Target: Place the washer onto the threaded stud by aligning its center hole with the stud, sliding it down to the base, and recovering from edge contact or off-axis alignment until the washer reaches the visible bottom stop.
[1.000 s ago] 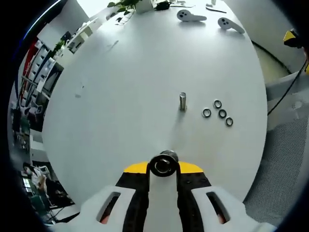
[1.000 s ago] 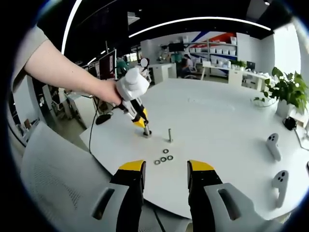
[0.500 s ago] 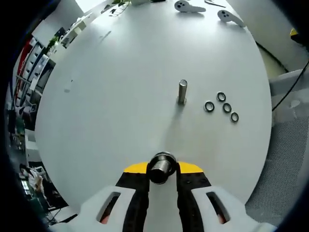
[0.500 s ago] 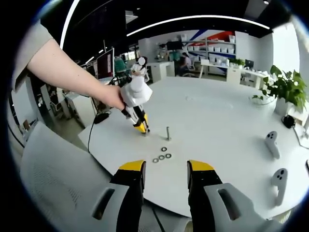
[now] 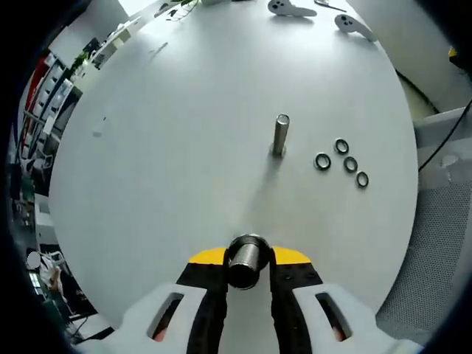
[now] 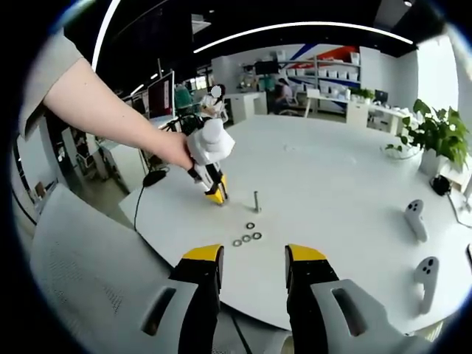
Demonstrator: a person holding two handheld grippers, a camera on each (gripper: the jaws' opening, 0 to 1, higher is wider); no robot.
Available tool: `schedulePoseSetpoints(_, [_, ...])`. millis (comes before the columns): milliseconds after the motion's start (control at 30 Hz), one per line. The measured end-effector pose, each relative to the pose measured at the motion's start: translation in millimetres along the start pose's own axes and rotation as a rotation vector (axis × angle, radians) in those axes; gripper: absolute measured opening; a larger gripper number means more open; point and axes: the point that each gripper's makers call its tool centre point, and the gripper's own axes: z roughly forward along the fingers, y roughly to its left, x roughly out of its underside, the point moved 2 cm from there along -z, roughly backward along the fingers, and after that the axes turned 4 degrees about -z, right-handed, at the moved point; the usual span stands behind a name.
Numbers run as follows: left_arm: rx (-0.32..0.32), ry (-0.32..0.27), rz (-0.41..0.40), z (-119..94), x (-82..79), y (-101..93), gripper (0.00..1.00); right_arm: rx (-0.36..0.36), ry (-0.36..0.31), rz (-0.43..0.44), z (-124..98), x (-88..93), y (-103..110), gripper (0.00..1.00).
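Up close in the left gripper view, the left gripper (image 5: pixel 248 259) has its yellow-tipped black jaws closed on a short dark metal cylindrical piece (image 5: pixel 247 259) with a ring-like rim — whether it is a washer or a nut I cannot tell. It hovers over the round white table (image 5: pixel 184 133), short of the upright grey metal threaded stud (image 5: pixel 281 134), which stands bare near the table's middle. Just beside the stud lie four small dark ring washers (image 5: pixel 342 161), flat on the tabletop, clustered close but apart from the stud's base. At the table's far edge rest two white handheld controllers (image 5: pixel 289 8).

From the right gripper view, the right gripper (image 6: pixel 248 259) is held off the near edge of the table with its jaws apart and nothing between them. Beyond it, a person's bare forearm (image 6: pixel 103 110) reaches in from the left, the hand around the white body of the left gripper, whose yellow tip points down at the tabletop just left of the stud — the four washers lie nearer the camera. A green potted plant (image 6: pixel 435 140) stands at the right.
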Motion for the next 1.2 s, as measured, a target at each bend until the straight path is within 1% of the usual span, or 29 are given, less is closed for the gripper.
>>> schedulePoseSetpoints(100, [-0.008, 0.004, -0.007, -2.9, 1.1, -1.2, 0.19, -0.002, 0.001, 0.000, 0.2, 0.2, 0.2, 0.35])
schedulePoseSetpoints(133, [-0.027, -0.005, 0.021, -5.5, -0.4, -0.5, 0.19, -0.002, 0.001, -0.001, 0.0, 0.2, 0.4, 0.35])
schedulePoseSetpoints(200, [-0.031, -0.009, 0.023, -9.6, -0.2, -2.3, 0.19, -0.001, 0.000, -0.003, -0.2, 0.0, 0.5, 0.35])
schedulePoseSetpoints(233, [-0.034, -0.012, 0.019, -9.8, 0.2, -0.3, 0.19, -0.001, 0.000, -0.003, -0.2, -0.1, 0.5, 0.35])
schedulePoseSetpoints(267, [-0.043, -0.015, 0.017, -12.4, 1.3, 2.5, 0.15, -0.002, -0.001, -0.003, -0.2, -0.2, 0.5, 0.35])
schedulePoseSetpoints(300, [-0.037, -0.021, 0.013, -14.7, 1.9, 3.0, 0.14, -0.002, -0.001, -0.003, -0.3, -0.2, 0.7, 0.35])
schedulePoseSetpoints(333, [-0.037, -0.028, -0.015, -16.5, 2.7, 3.2, 0.14, -0.003, -0.001, -0.004, -0.2, -0.3, 0.9, 0.35])
schedulePoseSetpoints(367, [-0.027, -0.028, -0.033, -18.0, 5.0, 2.9, 0.16, -0.006, 0.000, -0.007, -0.1, -0.3, 1.5, 0.35])
schedulePoseSetpoints(433, [-0.043, -0.041, -0.035, -21.8, 7.3, 3.6, 0.21, -0.008, 0.001, -0.012, 0.0, -0.3, 2.1, 0.35])
schedulePoseSetpoints(500, [-0.046, -0.051, -0.044, -26.6, 9.6, 3.2, 0.21, -0.011, 0.001, -0.013, 0.3, -0.2, 2.6, 0.35])
schedulePoseSetpoints(567, [-0.055, -0.089, -0.070, -34.6, 11.8, 1.0, 0.22, -0.014, 0.003, -0.016, 0.4, 0.0, 3.3, 0.35])
schedulePoseSetpoints(700, [-0.063, -0.116, -0.114, -45.6, 22.7, -5.7, 0.23, -0.024, 0.004, -0.023, 0.8, 0.0, 5.1, 0.35])
schedulePoseSetpoints(833, [-0.061, -0.172, -0.166, -54.3, 28.7, -14.1, 0.24, -0.037, 0.007, -0.033, 1.2, 0.1, 8.0, 0.35])
schedulePoseSetpoints(900, [-0.053, -0.212, -0.204, -59.9, 30.5, -20.6, 0.25, -0.046, 0.010, -0.034, 1.2, 0.6, 10.1, 0.35])
schedulePoseSetpoints(933, [-0.052, -0.245, -0.221, -64.5, 30.7, -24.2, 0.26, -0.047, 0.010, -0.034, 1.3, 0.7, 10.2, 0.35])
schedulePoseSetpoints(1100, [-0.038, -0.360, -0.336, -81.3, 36.9, -38.0, 0.28, -0.064, 0.015, -0.037, 1.8, 1.8, 13.3, 0.36])
schedulePoseSetpoints(1133, [-0.032, -0.389, -0.377, -85.9, 39.7, -41.6, 0.28, -0.067, 0.015, -0.039, 1.8, 1.7, 13.9, 0.36])
schedulePoseSetpoints(1167, [-0.028, -0.413, -0.399, -88.5, 41.5, -43.8, 0.28, -0.069, 0.015, -0.041, 1.8, 1.8, 14.4, 0.36])
schedulePoseSetpoints(1200, [-0.018, -0.452, -0.414, -92.6, 43.6, -48.2, 0.29, -0.073, 0.016, -0.045, 1.8, 1.9, 15.4, 0.36])
